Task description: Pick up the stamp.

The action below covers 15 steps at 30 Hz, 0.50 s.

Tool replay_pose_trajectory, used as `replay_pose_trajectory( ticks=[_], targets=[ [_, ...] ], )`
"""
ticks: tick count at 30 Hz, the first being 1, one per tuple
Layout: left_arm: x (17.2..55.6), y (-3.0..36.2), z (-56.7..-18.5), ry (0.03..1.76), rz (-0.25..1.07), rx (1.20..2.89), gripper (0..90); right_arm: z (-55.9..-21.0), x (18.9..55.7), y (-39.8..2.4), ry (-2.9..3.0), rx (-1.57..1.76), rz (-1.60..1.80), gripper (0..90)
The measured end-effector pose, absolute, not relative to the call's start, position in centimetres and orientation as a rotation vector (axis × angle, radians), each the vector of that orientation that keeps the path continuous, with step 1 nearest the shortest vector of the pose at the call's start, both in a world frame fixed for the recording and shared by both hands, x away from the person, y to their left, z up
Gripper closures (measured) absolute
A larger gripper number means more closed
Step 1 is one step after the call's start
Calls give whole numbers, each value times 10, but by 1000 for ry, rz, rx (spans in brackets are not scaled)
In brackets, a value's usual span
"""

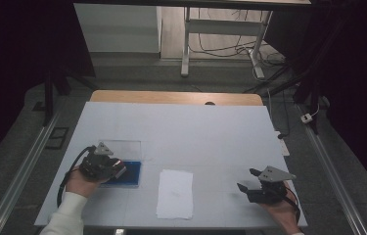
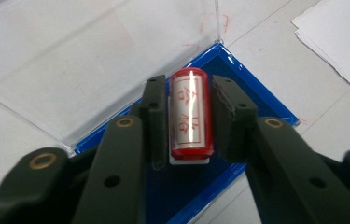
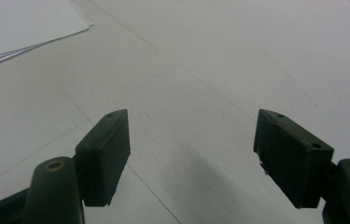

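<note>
Left gripper view: left gripper [image 2: 189,114] jaws clamp the stamp [image 2: 190,113] in its blue box [image 2: 261,100]; lift straight up, staying level. Right gripper [image 3: 191,156] jaws apart.

Stamp [image 2: 190,114]: red cylinder, white label band with red characters, pale base edge. It sits in the blue tray [image 2: 256,100], glossy deep blue with brighter blue rim. Clear lid [image 2: 93,56] behind the tray, see-through, faint red smudges near its corner. White paper sheets [image 1: 175,194] right of tray. Table [image 1: 195,132] pale grey-white. Gripper jaws matte black, brass-coloured rivets.
</note>
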State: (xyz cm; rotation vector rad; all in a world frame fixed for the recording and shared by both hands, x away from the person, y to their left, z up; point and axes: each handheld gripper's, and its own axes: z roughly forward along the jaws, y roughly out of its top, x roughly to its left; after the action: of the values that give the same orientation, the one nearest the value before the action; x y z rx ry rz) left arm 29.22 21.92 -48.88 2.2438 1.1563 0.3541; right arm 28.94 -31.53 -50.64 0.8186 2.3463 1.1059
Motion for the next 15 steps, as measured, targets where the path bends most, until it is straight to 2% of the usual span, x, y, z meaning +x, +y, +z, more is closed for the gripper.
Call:
replay_pose_trajectory(
  ticks=[15],
  targets=[
    [290, 218, -487, 1147, 370, 2237, 700, -505, 288, -315, 2338, 810, 1109, 275]
  ],
)
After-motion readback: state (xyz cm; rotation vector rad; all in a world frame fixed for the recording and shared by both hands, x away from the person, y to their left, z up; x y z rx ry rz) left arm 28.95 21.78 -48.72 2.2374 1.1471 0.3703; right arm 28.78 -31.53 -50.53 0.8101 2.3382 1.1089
